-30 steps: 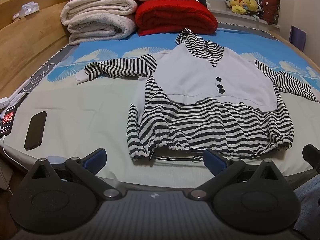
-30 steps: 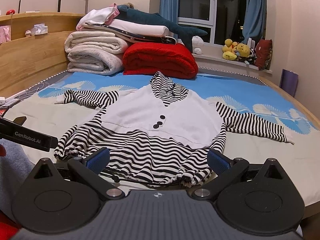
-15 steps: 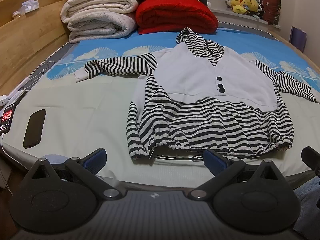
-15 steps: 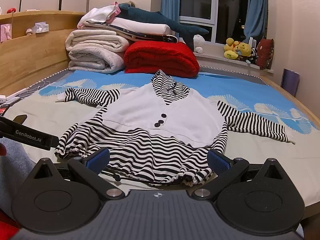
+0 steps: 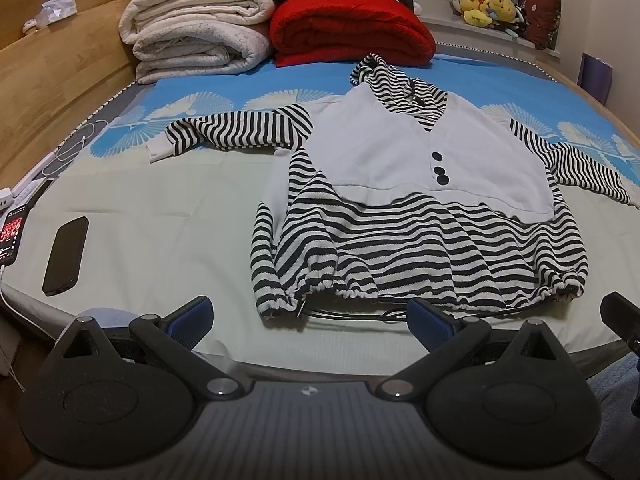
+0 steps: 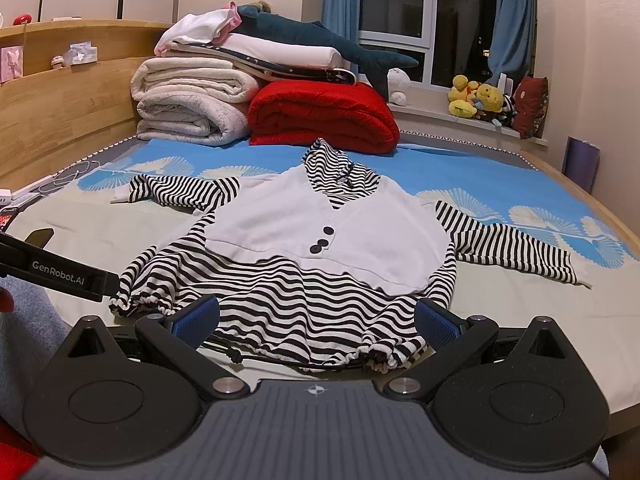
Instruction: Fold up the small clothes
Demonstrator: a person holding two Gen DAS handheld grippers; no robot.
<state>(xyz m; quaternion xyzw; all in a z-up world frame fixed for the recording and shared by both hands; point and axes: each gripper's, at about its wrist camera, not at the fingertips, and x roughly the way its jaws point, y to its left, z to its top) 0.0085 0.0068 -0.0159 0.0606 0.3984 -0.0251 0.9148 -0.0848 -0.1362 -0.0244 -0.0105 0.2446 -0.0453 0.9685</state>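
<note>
A small black-and-white striped hoodie with a white vest front and three black buttons (image 5: 424, 184) lies flat, face up, on the bed, sleeves spread to both sides; it also shows in the right wrist view (image 6: 320, 248). My left gripper (image 5: 310, 316) is open and empty, just short of the hem's left part. My right gripper (image 6: 318, 318) is open and empty, over the hem's middle. The left gripper's side (image 6: 52, 266) shows at the left of the right wrist view.
The bed (image 5: 160, 208) has a pale green and blue sheet. A dark phone (image 5: 66, 254) and a lit phone (image 5: 12, 232) lie near the left edge. Folded white blankets (image 5: 196, 36) and a red quilt (image 5: 348, 28) are stacked behind. A wooden headboard (image 5: 52, 76) runs along the left.
Both grippers have drifted slightly nearer to the hoodie's hem. The hoodie has not moved and both grippers stay open.
</note>
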